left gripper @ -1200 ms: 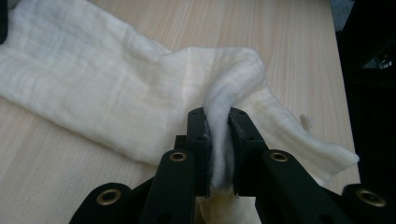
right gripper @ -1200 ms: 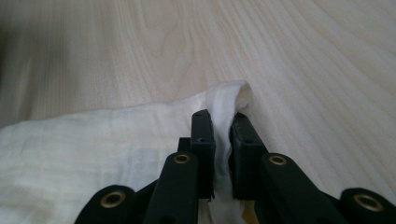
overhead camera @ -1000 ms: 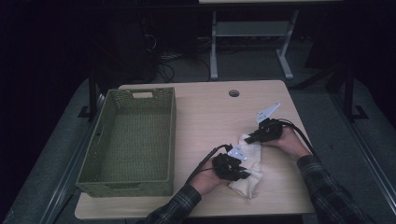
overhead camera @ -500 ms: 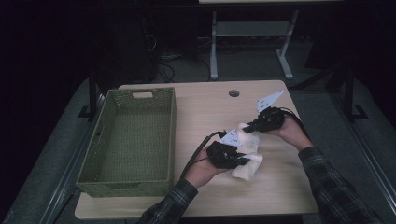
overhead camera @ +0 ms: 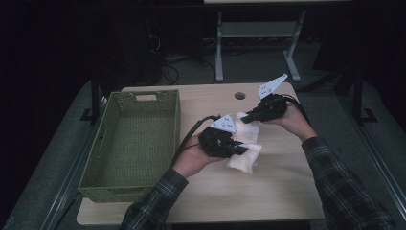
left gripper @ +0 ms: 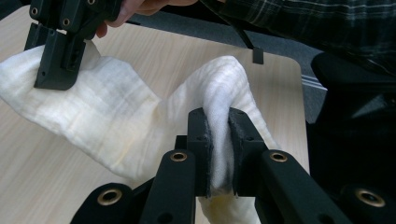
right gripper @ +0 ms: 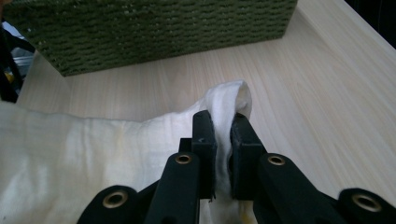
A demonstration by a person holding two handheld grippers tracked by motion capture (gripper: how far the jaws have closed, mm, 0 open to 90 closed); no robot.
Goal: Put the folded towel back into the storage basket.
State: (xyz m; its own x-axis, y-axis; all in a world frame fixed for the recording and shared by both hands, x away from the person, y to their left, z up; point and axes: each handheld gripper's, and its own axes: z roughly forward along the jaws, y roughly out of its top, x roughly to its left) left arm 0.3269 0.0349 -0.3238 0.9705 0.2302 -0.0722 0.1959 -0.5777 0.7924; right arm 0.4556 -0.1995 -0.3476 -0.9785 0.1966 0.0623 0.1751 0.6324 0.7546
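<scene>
**Onlooker:** What have you got hold of there?

**Me:** A white cloth (overhead camera: pixel 244 155). My left gripper (left gripper: pixel 218 140) is pinching a bunched fold of it, jaws pressed tight with the fabric squeezed up between them. My right gripper (right gripper: pixel 223 140) is pinching another fold in the same way. The cloth hangs between the two, just to the right of the green basket (overhead camera: pixel 131 143), its lower end close over the table (overhead camera: pixel 282 191) on the side away from the basket.

**Onlooker:** So what worries you?

**Me:** Both bites are small. Each jaw pair has only a narrow ridge of cloth, near the tips. If I pull my hands apart too hard to spread it, I judge one fold could slide out, and that end would flop down beside the basket.

**Onlooker:** Anything else?

**Me:** The slack. The middle sags lower than my grips, so if I carry it toward the basket without enough height, I think the drooping part could catch on the basket's near wall and drag, or land half over the rim.

**Onlooker:** And your hands themselves?

**Me:** They sit near each other, right of the basket. Crossing them while turning the cloth could twist it, or snag a trailing cable.
</scene>
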